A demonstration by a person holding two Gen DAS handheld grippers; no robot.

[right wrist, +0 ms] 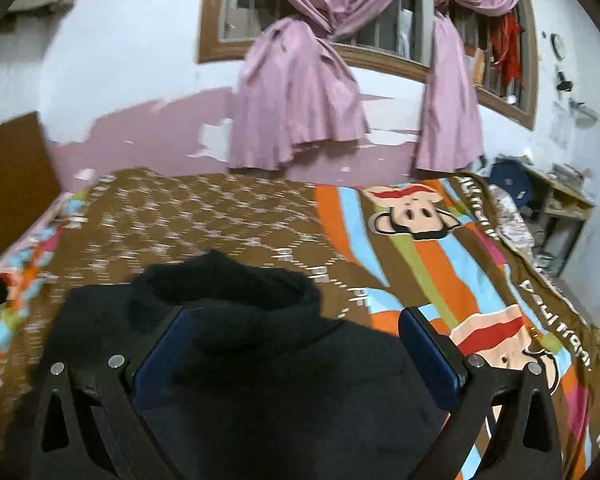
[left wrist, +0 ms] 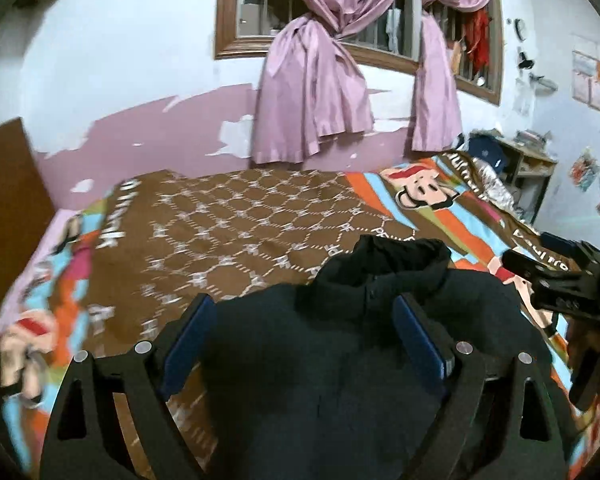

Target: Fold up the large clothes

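A large black garment with a high collar (left wrist: 380,264) lies on the bed, its body (left wrist: 320,380) spread toward me; it also fills the lower middle of the right wrist view (right wrist: 284,380). My left gripper (left wrist: 304,312) is open above the garment, blue pads wide apart, holding nothing. My right gripper (right wrist: 296,328) is open too, its pads on either side of the collar area (right wrist: 228,284), above the cloth. The right gripper's black body shows at the right edge of the left wrist view (left wrist: 556,284).
The bed carries a brown patterned blanket (left wrist: 228,232) with striped monkey-face borders (right wrist: 412,216). A wooden headboard (left wrist: 8,200) stands at the left. Pink curtains (left wrist: 312,92) hang on the window wall behind. A cluttered shelf (right wrist: 560,208) stands at the far right.
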